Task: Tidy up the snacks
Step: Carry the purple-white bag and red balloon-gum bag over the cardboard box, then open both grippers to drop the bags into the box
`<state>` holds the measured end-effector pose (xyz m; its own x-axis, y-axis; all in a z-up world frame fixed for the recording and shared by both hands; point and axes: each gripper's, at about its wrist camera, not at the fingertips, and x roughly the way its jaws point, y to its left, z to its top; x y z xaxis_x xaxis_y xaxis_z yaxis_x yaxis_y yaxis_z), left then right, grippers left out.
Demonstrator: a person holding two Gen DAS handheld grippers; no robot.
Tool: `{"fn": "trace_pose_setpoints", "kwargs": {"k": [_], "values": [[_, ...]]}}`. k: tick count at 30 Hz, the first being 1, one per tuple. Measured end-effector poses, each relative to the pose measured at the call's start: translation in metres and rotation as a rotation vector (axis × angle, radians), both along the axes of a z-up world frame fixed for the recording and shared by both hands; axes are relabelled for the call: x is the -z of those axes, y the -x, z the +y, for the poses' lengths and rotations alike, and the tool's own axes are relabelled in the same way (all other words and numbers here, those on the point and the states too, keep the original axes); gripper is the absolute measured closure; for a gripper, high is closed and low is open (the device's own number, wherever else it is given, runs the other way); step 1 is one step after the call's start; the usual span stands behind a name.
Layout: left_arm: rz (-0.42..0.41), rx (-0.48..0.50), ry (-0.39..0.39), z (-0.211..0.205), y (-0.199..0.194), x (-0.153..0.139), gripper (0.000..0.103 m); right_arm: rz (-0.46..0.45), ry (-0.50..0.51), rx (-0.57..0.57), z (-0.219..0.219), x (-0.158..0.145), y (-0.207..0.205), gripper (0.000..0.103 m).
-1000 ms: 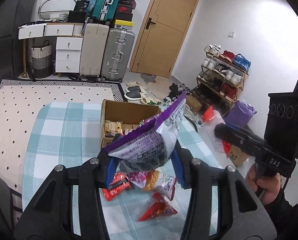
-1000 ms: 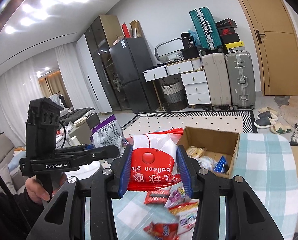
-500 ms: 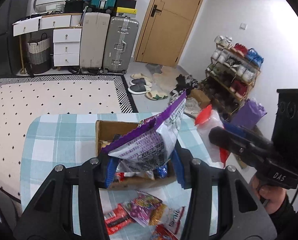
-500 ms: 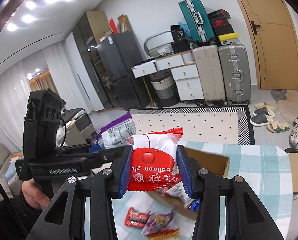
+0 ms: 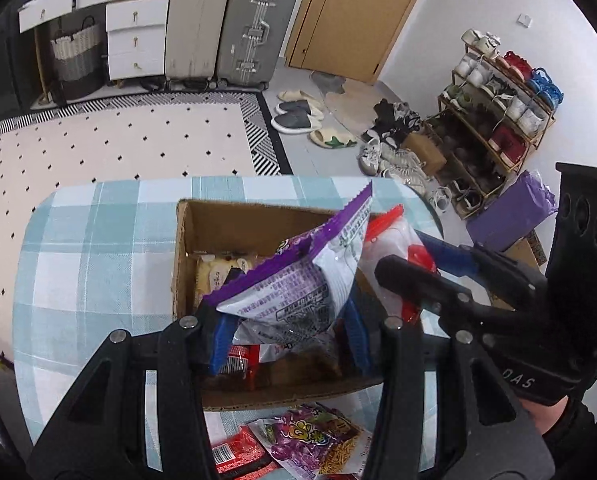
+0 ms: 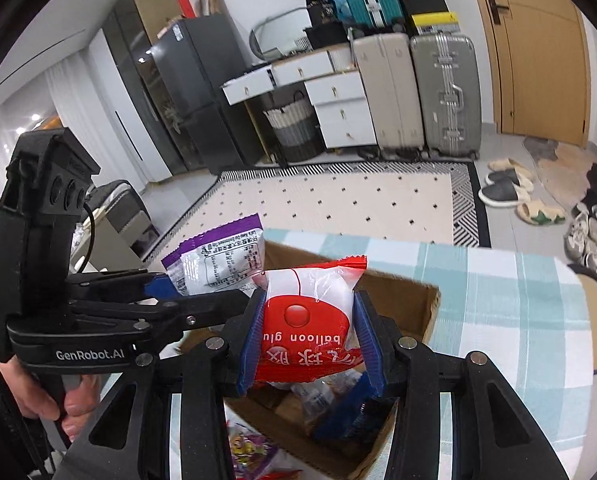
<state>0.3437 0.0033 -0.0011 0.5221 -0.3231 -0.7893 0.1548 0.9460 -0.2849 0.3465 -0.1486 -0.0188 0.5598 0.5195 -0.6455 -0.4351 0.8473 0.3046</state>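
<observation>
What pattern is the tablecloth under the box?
Light blue and white plaid tablecloth, clearest in the left wrist view.

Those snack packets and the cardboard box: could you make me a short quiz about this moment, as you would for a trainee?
1. True or false: the left gripper has its jaws closed on the purple-and-white packet.
2. What colour is the packet in the right gripper? A green, B red and white, C yellow.
3. Fill in: both packets are held above the open ____ on the checked tablecloth.

Key: 1 true. 2 B. 3 cardboard box, which already holds snacks; a few packets, like the purple one, lie loose on the cloth beside it.
</observation>
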Motion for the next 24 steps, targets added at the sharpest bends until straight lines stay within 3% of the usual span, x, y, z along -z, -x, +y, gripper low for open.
{"fn": "trace_pose_setpoints", "kwargs": {"k": [7,15,20,24], "values": [[0.059,0.000,0.007,0.006,-0.009,0.043,0.058,0.048,0.005,0.002,-0.003,0.034,-0.010,0.059],[0.092,0.011,0.010,0.001,-0.013,0.056,0.058,0.050,0.014,0.020,-0.005,0.039,-0.013,0.059],[0.054,-0.014,-0.015,0.007,0.001,0.041,0.036,0.037,0.023,0.010,-0.003,0.033,-0.006,0.057],[0.015,-0.037,-0.035,0.011,0.016,0.025,0.025,0.008,0.018,0.014,-0.006,0.021,0.003,0.052]]}}
